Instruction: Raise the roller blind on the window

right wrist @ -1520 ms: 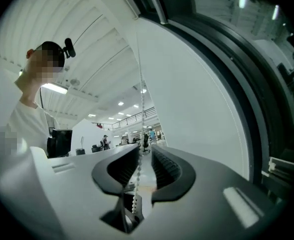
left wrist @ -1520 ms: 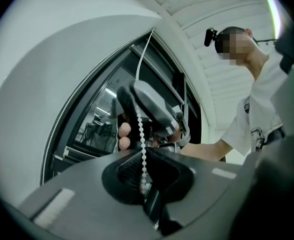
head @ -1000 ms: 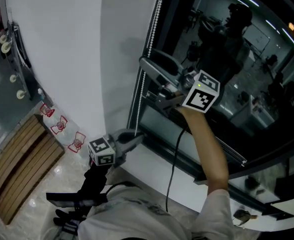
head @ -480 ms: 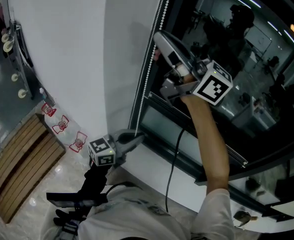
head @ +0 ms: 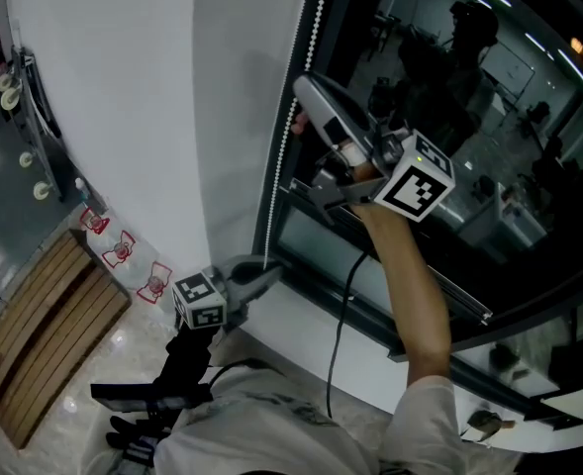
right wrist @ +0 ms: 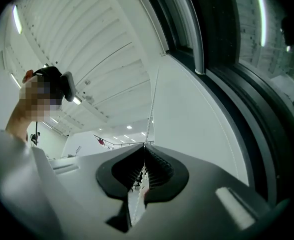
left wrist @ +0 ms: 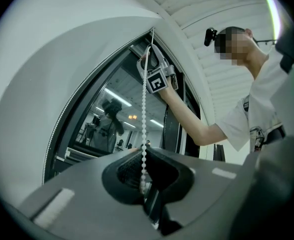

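The blind's bead chain (head: 282, 166) is seen hanging along the left edge of the dark window (head: 489, 117), just beside the white wall (head: 133, 97). The right gripper (head: 304, 89) is held high against the window's frame, its jaws pressed together with the chain pinched between them. The left gripper (head: 263, 273) is held low at the left end of the sill (head: 301, 317), and its jaws are likewise closed on the chain, which is stretched straight between the two grippers.
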